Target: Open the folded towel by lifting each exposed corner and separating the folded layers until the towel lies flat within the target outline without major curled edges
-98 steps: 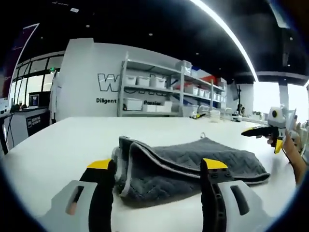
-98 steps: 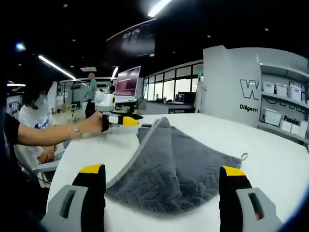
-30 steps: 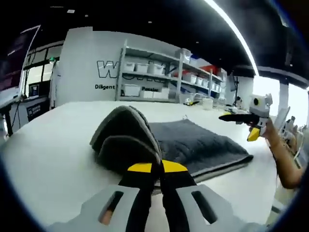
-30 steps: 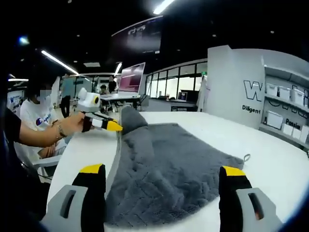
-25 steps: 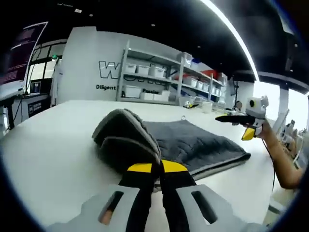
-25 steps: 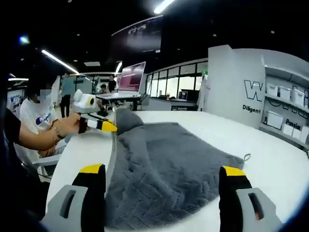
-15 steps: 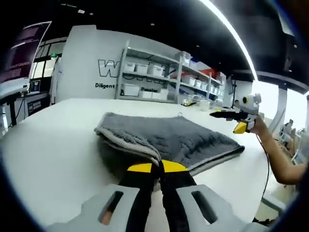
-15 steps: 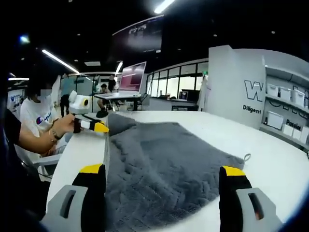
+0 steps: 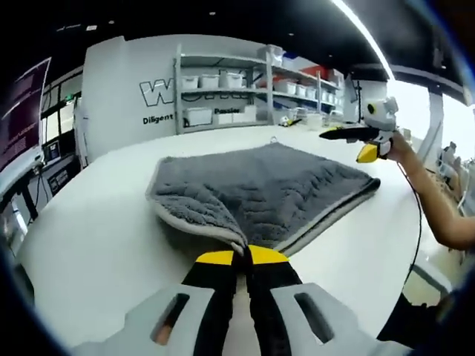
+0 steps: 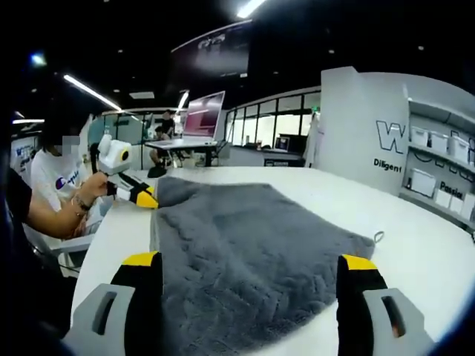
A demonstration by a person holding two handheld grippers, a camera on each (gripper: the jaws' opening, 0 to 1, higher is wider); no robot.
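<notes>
Towel (image 9: 260,185): grey and quilted, spread over the white table (image 9: 89,222), seen in the right gripper view as a broad sheet (image 10: 252,252) reaching between that view's own two jaws
Left hand-held gripper (image 9: 239,257): jaws pinched together on the towel's near corner, the pale-edged hem rising into the yellow tips; from the right gripper view it shows at the far left corner of the cloth (image 10: 137,194), held by a person's hand (image 10: 93,185)
Right hand-held gripper (image 10: 252,271): jaws wide apart and carrying nothing, hovering over the near edge; in the left gripper view it hangs beyond the far right corner (image 9: 364,141), clear of the cloth
Layers: along the right-hand edge in the left gripper view a second thickness seems to lie under the top sheet, so I judge the towel not fully opened
Loop: a small hanging tab (image 10: 379,239) sticks out at the right corner
Step in hand: drawing the gripped corner outward, as I read it
Doing it well: keep the pull low and along the table so the hem lays down and does not roll under; release only once the corner rests flat
Other gripper's part: likely best used to pin or lift the opposite edge so the whole cloth does not slide
Risk: a curl at the held corner, where the hem humps up
Target outline: I cannot make one out on the table
</notes>
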